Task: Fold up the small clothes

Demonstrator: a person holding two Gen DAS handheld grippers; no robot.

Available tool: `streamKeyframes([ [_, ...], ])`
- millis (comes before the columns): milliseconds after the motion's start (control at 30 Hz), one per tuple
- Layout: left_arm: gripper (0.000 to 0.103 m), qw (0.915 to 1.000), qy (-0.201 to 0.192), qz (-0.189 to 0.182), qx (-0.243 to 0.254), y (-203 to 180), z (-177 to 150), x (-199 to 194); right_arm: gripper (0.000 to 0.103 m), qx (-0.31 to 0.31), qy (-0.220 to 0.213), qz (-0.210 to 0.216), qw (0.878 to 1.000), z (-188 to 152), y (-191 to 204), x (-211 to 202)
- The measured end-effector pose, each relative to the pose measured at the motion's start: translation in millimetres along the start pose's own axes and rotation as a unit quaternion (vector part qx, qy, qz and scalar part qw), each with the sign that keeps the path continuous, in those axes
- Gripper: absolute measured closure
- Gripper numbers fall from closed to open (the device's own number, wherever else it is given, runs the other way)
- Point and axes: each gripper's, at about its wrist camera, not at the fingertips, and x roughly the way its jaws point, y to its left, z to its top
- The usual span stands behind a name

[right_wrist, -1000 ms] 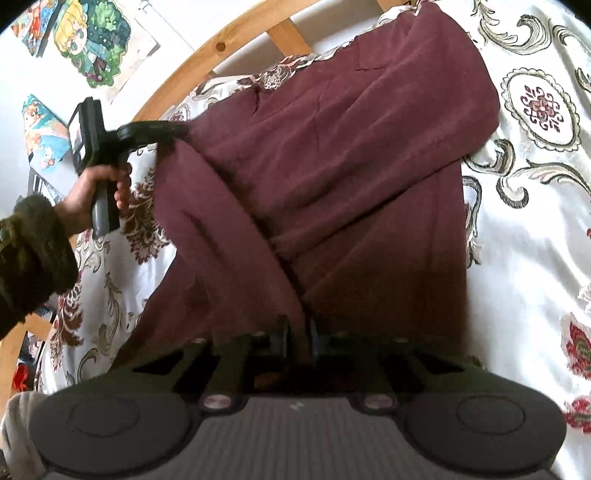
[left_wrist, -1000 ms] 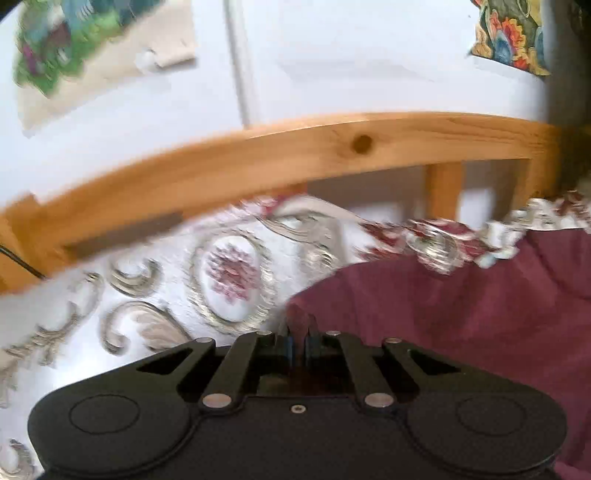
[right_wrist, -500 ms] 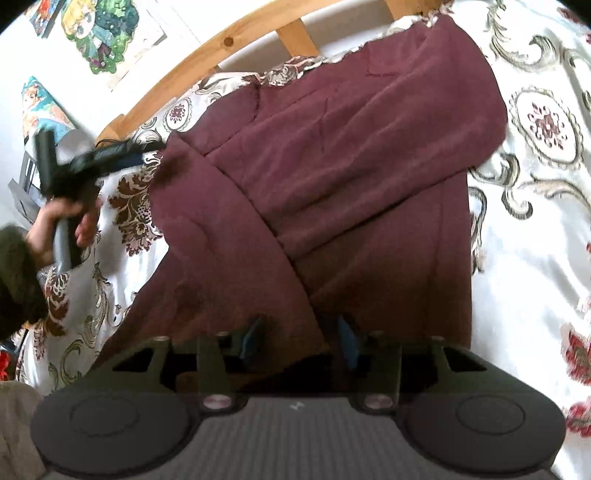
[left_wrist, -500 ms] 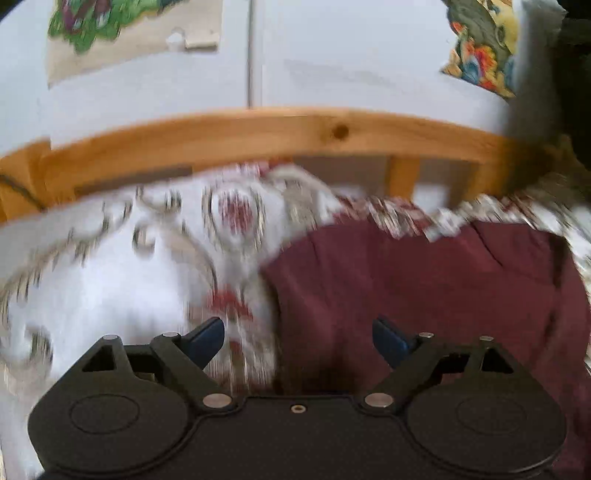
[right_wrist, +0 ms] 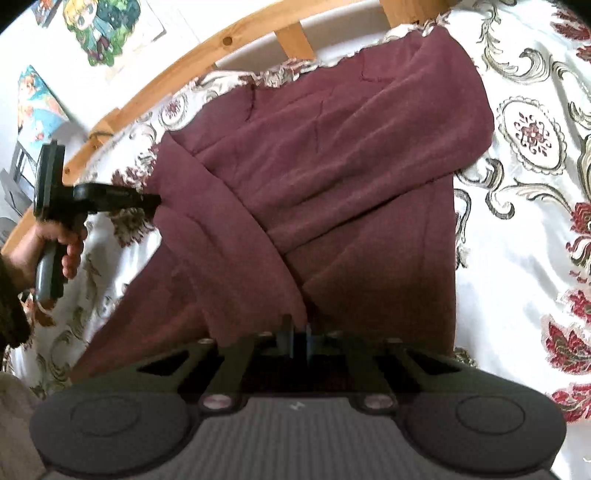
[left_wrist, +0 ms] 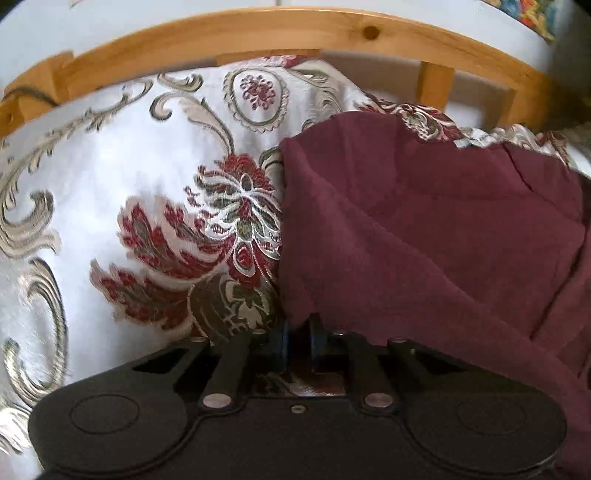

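Note:
A maroon garment (right_wrist: 332, 192) lies on the patterned bedspread, its sleeves folded across the body. In the left wrist view it (left_wrist: 424, 229) fills the right half. My left gripper (left_wrist: 299, 336) is shut on the garment's left edge; it also shows in the right wrist view (right_wrist: 147, 201) at the garment's left side, held by a hand. My right gripper (right_wrist: 297, 336) is shut on the garment's near edge, where the folded sleeve ends.
The white bedspread (left_wrist: 110, 184) with red and gold floral pattern spreads all around the garment (right_wrist: 535, 221). A curved wooden headboard rail (left_wrist: 258, 33) runs along the far side. Posters (right_wrist: 99, 29) hang on the white wall behind.
Both grippers opened half a second ago and have shut again on the garment's edges. The left gripper moved lower, down the garment's left side.

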Motion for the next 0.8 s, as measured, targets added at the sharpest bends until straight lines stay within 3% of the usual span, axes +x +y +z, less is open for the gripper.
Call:
streamKeyframes([
  [67,0.08,0.9996,-0.003,-0.006,-0.028,2.6,-0.1,-4.3,0.091,0.006,-0.001,0.002,1.0,-0.7,-2.2,0.4],
  [100,0.07,0.9993,-0.005,-0.006,-0.035,3.7,-0.7,-7.7,0.084,0.009,-0.004,0.004,1.0,-1.2,-3.2,-1.9],
  [167,0.05,0.999,-0.02,-0.012,-0.039,3.7,-7.9,-26.7,0.068,0.015,-0.014,0.001,1.0,-3.3,-4.0,-10.6],
  [200,0.033,0.9987,-0.029,-0.013,-0.039,3.4,-12.4,-37.2,0.056,0.018,-0.018,-0.002,1.0,-4.7,-4.8,-15.5],
  [233,0.022,0.9984,-0.037,-0.016,-0.04,2.7,-19.0,-49.3,0.051,0.02,-0.023,-0.004,1.0,-6.3,-5.2,-21.4],
  [300,0.018,0.9978,-0.046,-0.025,-0.04,-1.7,-34.3,-72.7,0.034,0.021,-0.031,-0.014,0.999,-10.7,-4.9,-33.5],
  [500,0.004,0.9957,-0.025,-0.051,-0.073,-17.4,-89.1,-127.0,0.007,0.0,-0.046,-0.05,0.998,-23.2,1.8,-59.5],
  [700,0.001,0.9838,-0.006,-0.049,-0.172,-29.3,-149.6,-158.5,0.0,0.007,-0.05,-0.066,0.997,-35.6,1.0,-72.1],
  [800,0.001,0.9905,0.01,-0.021,-0.136,-46.6,-162.4,-164.8,0.0,0.024,-0.054,-0.083,0.995,-40.7,1.3,-75.8],
])
